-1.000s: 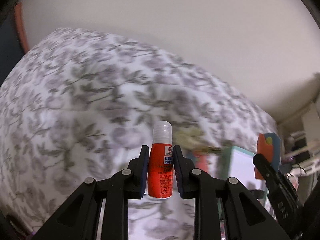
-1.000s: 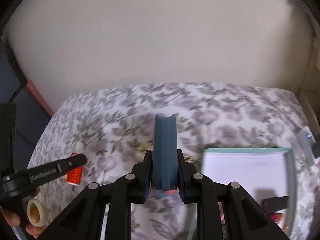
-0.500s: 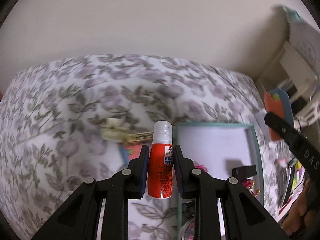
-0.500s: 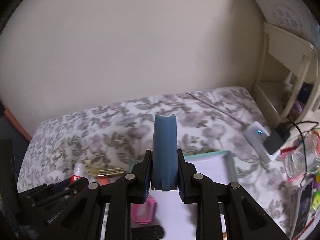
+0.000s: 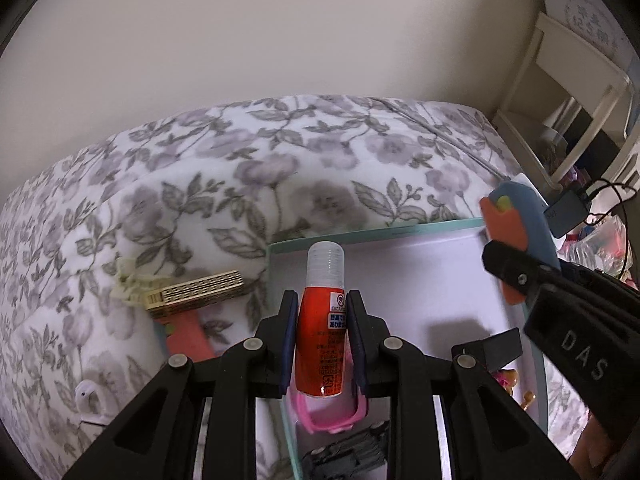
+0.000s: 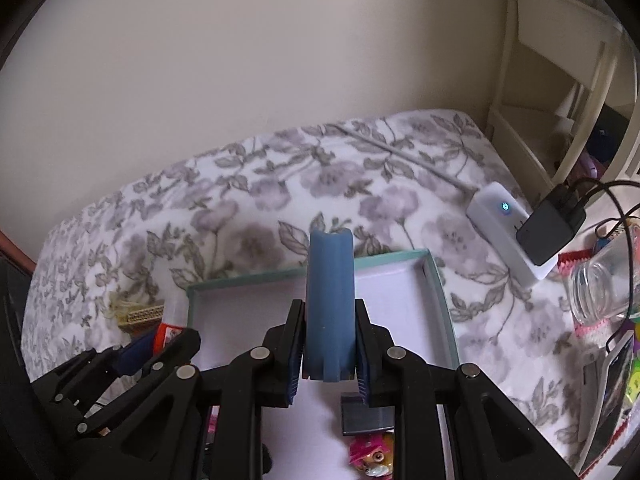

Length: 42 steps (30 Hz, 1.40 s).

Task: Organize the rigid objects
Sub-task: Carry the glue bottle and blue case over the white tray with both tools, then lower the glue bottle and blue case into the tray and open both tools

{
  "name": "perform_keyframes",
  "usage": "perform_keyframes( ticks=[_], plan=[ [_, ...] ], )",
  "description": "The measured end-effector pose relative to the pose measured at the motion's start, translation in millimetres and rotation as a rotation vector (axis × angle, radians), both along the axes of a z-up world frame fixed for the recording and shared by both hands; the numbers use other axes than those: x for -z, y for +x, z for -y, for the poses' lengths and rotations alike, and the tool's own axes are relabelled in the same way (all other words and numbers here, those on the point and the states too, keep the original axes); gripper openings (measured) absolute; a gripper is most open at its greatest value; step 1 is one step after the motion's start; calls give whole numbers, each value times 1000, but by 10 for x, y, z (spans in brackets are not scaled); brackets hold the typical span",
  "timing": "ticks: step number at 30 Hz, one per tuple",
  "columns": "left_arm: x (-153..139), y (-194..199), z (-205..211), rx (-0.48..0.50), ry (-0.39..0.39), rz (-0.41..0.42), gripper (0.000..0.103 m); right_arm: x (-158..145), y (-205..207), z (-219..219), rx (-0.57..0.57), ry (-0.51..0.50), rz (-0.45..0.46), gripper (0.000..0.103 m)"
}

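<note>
Both tongs [image 5: 322, 344] now over tray [image 5: 436, 229]

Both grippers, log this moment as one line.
left gripper: shut on red bottle | right gripper: shut on blue block | both over teal tray

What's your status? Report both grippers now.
Left gripper shut on red bottle. Right gripper shut on blue block. Both over teal box; nothing blocking.

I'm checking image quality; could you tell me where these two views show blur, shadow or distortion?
Left wrist view: comb slightly smeared, bottle sharp, dark shadow on the tray floor. Right wrist view: fisheye bends the shelf; blue block sharp.
</note>
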State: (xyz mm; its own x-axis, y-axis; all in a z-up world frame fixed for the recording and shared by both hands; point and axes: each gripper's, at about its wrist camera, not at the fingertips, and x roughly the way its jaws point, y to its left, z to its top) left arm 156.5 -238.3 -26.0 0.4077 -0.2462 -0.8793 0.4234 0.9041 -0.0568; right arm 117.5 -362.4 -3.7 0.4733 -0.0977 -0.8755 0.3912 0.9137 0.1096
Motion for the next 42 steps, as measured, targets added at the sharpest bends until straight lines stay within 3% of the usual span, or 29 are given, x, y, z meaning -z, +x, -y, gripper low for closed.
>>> perform_keyframes(
  ticks=[17,31,42],
  plan=[
    [336,-138,169,37,68,11,25,292,-18,191,32,13,-109,24],
    [388,-98,150,8,85,10,26,505,4,192,28,8,-180,24],
    [406,-80,135,-2,95,-2,26,491,29,135,17,-30,-193,25]
  ],
)
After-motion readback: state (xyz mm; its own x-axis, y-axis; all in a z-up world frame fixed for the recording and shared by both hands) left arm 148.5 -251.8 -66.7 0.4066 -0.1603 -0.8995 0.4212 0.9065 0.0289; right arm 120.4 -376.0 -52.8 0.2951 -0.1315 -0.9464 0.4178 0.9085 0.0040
